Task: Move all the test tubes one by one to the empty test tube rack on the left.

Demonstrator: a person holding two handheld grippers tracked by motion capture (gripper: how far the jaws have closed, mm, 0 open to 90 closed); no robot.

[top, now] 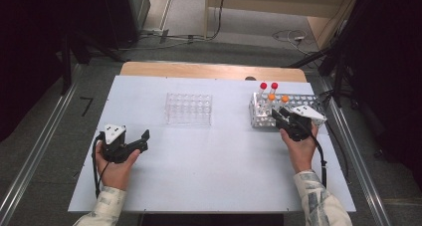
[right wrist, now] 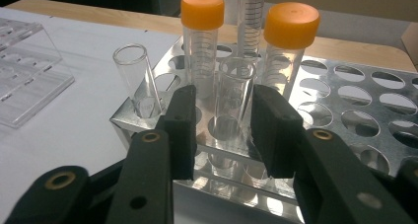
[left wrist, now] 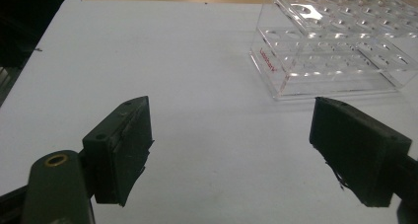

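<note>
Right claw [right wrist: 224, 130] brackets an uncapped clear tube [right wrist: 232, 98] standing in the front row of the metal rack [right wrist: 345, 130]. Pads sit either side of the glass w/ slivers of gap visible, so I read it as closing in, not yet clenched on anything. Left claw [left wrist: 229, 145] is released, jaws wide apart, nothing btwn them, hovering over bare table [left wrist: 148, 51] well left of the rack.

Handling, my judgement: tube looks light, stiff, thin-walled and slick, prob. fragile, so a gentle squeeze. Best hold is on the bare wall just above the rack's top plate, below the open rim, where my pads already line up.

Long axis runs vertical; open mouth points up, closed end down in the rack hole. Lift should go straight up along that axis to clear the hole.

Just left of it in the same rack stands another open tube [right wrist: 135, 78], tilted a bit. Behind, two orange-capped tubes [right wrist: 202, 46], upright; a further tube behind those, cap hidden here. Far left of the rack lies the clear plastic rack [top: 189, 109], holes empty.
</note>
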